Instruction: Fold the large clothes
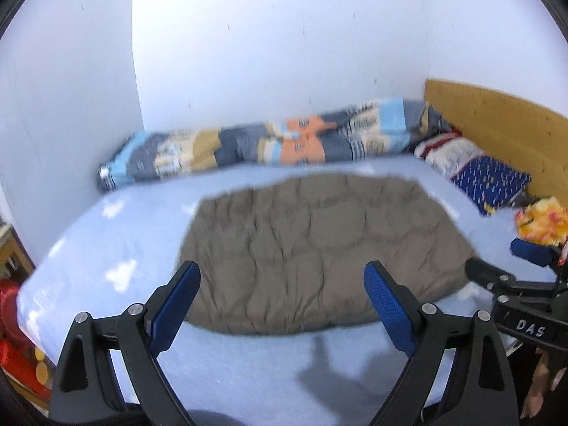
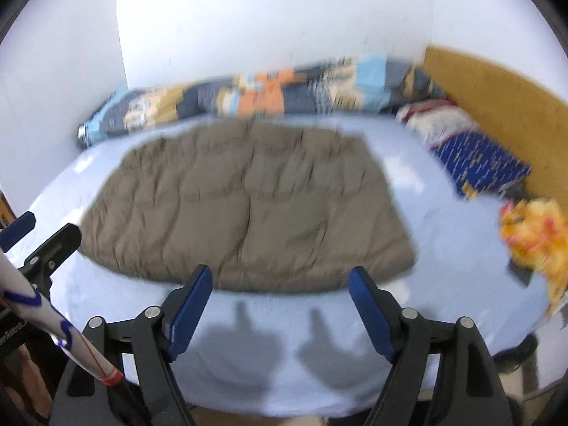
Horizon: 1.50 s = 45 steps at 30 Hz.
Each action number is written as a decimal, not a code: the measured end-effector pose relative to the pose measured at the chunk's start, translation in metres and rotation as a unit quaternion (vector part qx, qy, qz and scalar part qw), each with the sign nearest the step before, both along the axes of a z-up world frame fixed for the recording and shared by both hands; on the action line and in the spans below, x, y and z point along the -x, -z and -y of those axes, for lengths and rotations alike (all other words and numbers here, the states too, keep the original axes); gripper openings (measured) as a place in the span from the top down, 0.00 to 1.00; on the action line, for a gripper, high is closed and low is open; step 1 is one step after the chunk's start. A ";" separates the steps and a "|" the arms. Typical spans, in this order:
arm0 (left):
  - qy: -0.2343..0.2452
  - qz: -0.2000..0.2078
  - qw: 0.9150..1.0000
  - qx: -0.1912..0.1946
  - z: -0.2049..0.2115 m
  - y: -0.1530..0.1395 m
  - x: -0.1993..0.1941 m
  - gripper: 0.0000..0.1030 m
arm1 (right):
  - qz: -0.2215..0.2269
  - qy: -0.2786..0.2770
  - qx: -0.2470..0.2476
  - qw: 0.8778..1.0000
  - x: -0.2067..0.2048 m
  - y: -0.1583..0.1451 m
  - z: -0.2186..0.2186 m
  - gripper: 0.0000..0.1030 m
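A grey-brown quilted garment (image 1: 319, 248) lies folded into a flat rectangle on the light blue bed sheet (image 1: 117, 259); the right wrist view shows the garment (image 2: 245, 206) too. My left gripper (image 1: 282, 277) hovers above its near edge, open, nothing between the blue pads. My right gripper (image 2: 280, 280) also hangs over the near edge, open and empty. Each gripper shows at the other view's edge: the right gripper (image 1: 511, 266) and the left gripper (image 2: 39, 234). Their shadows fall on the sheet in front of the garment.
A rolled patchwork duvet (image 1: 269, 142) lies along the back wall. Pillows (image 1: 490, 177) and a yellow-red cloth (image 1: 543, 220) sit by the wooden headboard (image 1: 497, 117) at right. Red objects (image 1: 10, 319) stand beside the bed at left.
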<state>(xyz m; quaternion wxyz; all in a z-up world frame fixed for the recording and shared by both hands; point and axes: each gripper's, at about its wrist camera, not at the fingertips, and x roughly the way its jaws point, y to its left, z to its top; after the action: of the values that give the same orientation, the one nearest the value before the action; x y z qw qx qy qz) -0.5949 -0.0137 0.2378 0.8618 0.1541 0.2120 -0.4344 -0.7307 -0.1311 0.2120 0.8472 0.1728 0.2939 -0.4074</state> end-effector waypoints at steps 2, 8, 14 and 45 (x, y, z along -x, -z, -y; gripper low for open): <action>-0.016 0.015 1.000 0.000 -0.004 -0.026 0.003 0.09 | 0.019 0.003 0.033 0.999 0.011 -0.034 -0.009 0.14; -0.065 0.080 0.993 0.052 -0.030 -0.085 0.013 0.08 | 0.059 0.009 0.130 0.990 0.029 -0.105 -0.041 0.04; -0.066 0.096 0.989 0.089 -0.049 -0.102 0.023 0.07 | 0.067 0.005 0.161 0.985 0.030 -0.127 -0.057 0.02; -0.093 0.049 0.994 -0.041 -0.023 -0.054 -0.001 0.07 | 0.023 0.008 0.120 0.992 0.011 -0.096 -0.045 0.02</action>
<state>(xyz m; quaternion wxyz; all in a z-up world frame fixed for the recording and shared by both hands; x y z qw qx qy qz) -0.5936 0.0088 0.2922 0.9007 0.1904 0.2006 -0.3351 -0.7419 -0.0864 0.3076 0.8651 0.0812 0.2224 -0.4423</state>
